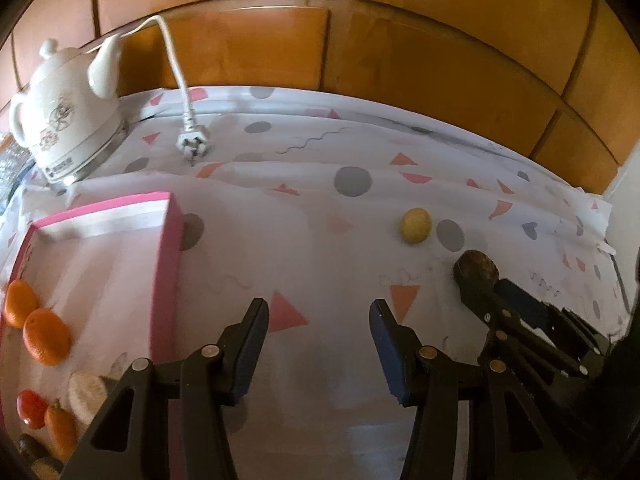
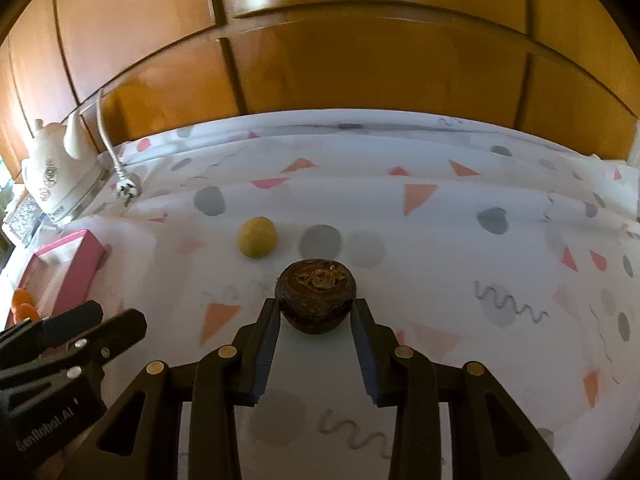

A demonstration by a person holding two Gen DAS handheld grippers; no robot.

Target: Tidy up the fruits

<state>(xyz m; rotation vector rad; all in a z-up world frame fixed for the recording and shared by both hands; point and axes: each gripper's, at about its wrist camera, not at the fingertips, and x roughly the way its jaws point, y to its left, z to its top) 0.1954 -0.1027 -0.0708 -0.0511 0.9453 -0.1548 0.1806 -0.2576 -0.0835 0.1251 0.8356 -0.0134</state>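
Observation:
A dark brown round fruit (image 2: 315,298) sits on the patterned tablecloth between the fingertips of my right gripper (image 2: 316,307), whose jaws stand around it, touching or nearly touching its sides. It also shows in the left wrist view (image 1: 477,270). A small yellow fruit (image 2: 257,237) lies just beyond it to the left, also in the left wrist view (image 1: 416,225). My left gripper (image 1: 319,314) is open and empty above the cloth. A pink box (image 1: 170,264) at the left holds two oranges (image 1: 46,335), a red fruit (image 1: 31,408) and other pieces.
A white ceramic kettle (image 1: 66,120) stands at the back left, its white cord and plug (image 1: 193,144) lying on the cloth. Wooden cabinet doors (image 1: 360,48) run along the back. The cloth (image 2: 480,280) extends to the right.

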